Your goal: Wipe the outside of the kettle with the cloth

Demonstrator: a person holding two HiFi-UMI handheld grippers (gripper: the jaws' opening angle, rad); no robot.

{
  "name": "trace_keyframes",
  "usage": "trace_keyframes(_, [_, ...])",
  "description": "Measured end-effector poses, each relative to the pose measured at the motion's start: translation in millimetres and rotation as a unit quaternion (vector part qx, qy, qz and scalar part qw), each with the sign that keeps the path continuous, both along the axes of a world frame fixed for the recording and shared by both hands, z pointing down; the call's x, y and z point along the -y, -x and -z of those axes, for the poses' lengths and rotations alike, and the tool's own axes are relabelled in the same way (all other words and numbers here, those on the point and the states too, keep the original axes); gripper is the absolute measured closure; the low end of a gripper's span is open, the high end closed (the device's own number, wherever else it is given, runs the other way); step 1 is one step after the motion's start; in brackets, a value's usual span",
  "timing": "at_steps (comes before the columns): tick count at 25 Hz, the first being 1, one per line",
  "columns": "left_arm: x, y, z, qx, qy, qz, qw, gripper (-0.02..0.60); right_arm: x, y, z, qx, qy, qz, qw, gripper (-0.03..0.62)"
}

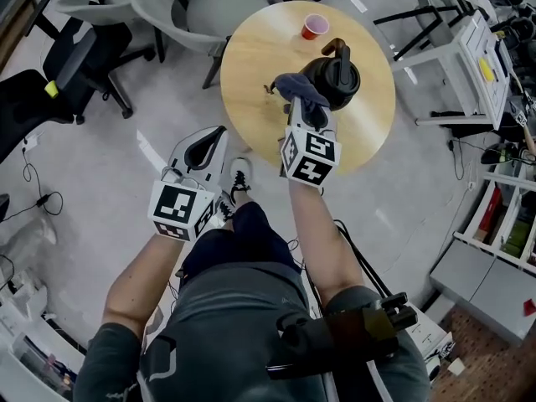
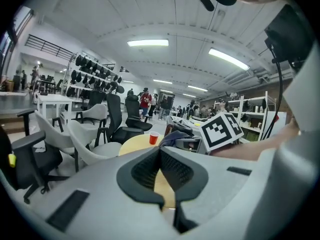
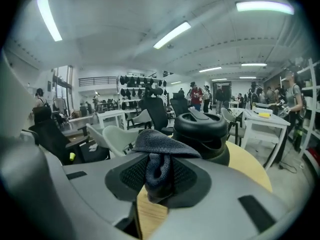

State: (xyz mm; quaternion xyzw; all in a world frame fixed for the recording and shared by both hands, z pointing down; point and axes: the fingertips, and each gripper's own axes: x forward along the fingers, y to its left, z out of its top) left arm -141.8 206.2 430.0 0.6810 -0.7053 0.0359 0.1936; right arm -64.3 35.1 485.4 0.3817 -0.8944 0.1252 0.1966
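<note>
My right claw [image 1: 300, 105] pinches a dark blue woven cloth [image 1: 299, 85] at the near side of the black lidded kettle [image 1: 337, 75] on the round wooden counter [image 1: 251, 57]. Wiping seems barely begun, with most of the kettle's outside left. My left claw [image 1: 209, 141], pressed together and empty, hangs short of the counter. A red cup [image 1: 315, 26] stands well apart, blocking nothing.

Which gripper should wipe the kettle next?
The right gripper. It's shut on the cloth, right beside the kettle. The left gripper is shut, empty, and held off to the side of the table.
</note>
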Motion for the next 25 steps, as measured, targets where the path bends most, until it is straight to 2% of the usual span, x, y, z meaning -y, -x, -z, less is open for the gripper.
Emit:
trace_keyframes(6, [5.1,10.1,-13.4,0.003,0.021,0.001,0.9998,0.572,3.9,9.2,-30.9,-0.019,0.018,-0.001,1.000,0.477])
trace_keyframes(15, [18.6,10.0,-36.2,0.001,0.031,-0.003,0.9995,0.572,3.6,10.5,-93.8,-0.037,0.053,-0.010,0.998,0.477])
trace_keyframes(25, [32.1,34.8,-72.1,0.007,0.044,0.018,0.9988,0.572,7.0,14.4,-140.8,-0.050,0.070,-0.021,0.996,0.477])
